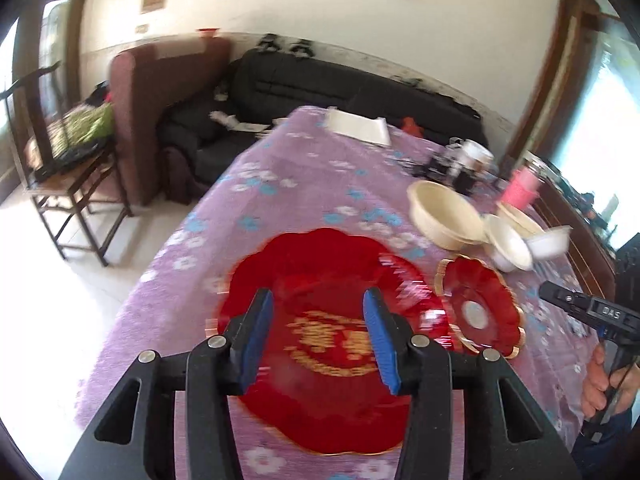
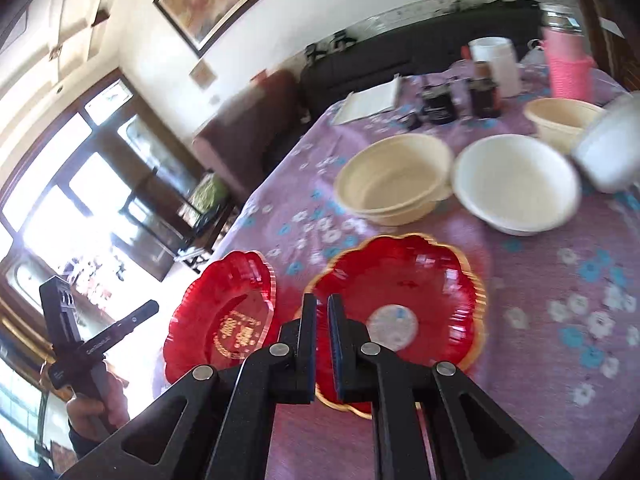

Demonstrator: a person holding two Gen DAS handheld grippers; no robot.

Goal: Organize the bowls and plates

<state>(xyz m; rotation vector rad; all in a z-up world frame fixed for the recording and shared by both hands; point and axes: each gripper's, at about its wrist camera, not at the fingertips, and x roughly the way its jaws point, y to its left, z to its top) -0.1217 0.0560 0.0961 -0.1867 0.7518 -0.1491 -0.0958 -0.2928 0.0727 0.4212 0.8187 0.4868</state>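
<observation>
Left wrist view: the left gripper (image 1: 318, 300) hung released above the large red plate (image 1: 320, 340); the small red plate (image 1: 478, 306) lay at three o'clock.

Right wrist view: the right gripper (image 2: 322, 304) was clenched, empty, over that small red plate (image 2: 400, 300); cream bowls (image 2: 394, 180) sat at twelve.

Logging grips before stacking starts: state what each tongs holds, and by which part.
Nothing is held. The left tongs stand open above the large red plate; the right tongs are shut on nothing, over the small red plate.
</observation>
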